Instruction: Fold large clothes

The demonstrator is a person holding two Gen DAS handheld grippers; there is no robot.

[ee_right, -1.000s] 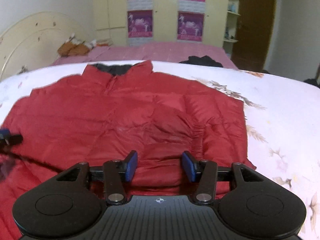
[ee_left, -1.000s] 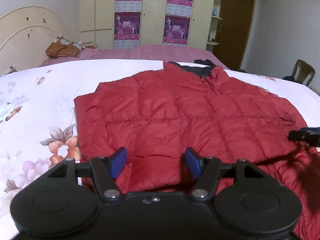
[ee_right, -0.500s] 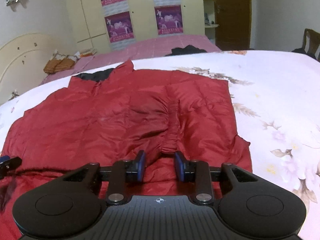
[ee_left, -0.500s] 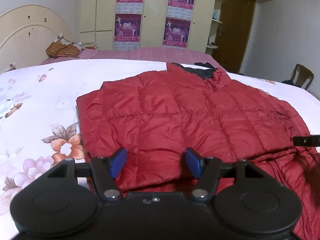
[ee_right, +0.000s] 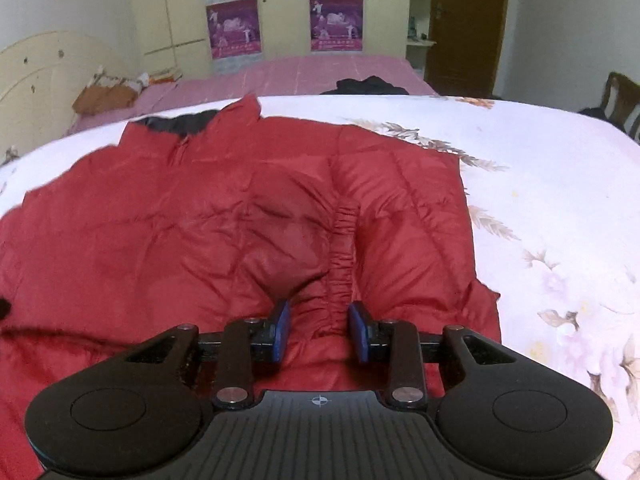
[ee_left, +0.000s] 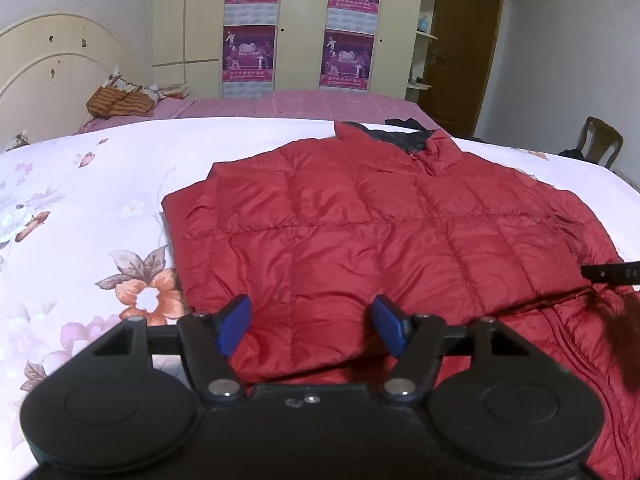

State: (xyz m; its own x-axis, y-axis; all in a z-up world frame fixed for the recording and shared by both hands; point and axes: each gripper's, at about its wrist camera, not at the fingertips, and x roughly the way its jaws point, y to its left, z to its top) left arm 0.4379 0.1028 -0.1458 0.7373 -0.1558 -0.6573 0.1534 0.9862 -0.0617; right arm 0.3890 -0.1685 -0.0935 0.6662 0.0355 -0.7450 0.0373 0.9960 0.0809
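Note:
A red quilted down jacket (ee_left: 380, 232) with a dark collar lining lies spread on the flowered bed sheet (ee_left: 80, 208). It also shows in the right wrist view (ee_right: 200, 232). My left gripper (ee_left: 312, 324) is open and empty above the jacket's near hem. My right gripper (ee_right: 320, 328) is partly closed, its blue pads on either side of the sleeve's elastic cuff (ee_right: 340, 256), which lies folded over the jacket's front. The pads do not press the cloth. The tip of the right gripper (ee_left: 612, 272) shows at the right edge of the left wrist view.
A second bed with a pink cover (ee_left: 304, 104) stands behind, with dark clothes (ee_right: 368, 85) and a brown bundle (ee_left: 120, 100) on it. Wardrobe doors with posters (ee_left: 248, 52) line the back wall. A wooden chair (ee_left: 600, 144) stands at the right.
My right gripper has narrowed its jaws and moved in over the sleeve cuff. My left gripper has drawn back a little toward the jacket's near hem and stays open.

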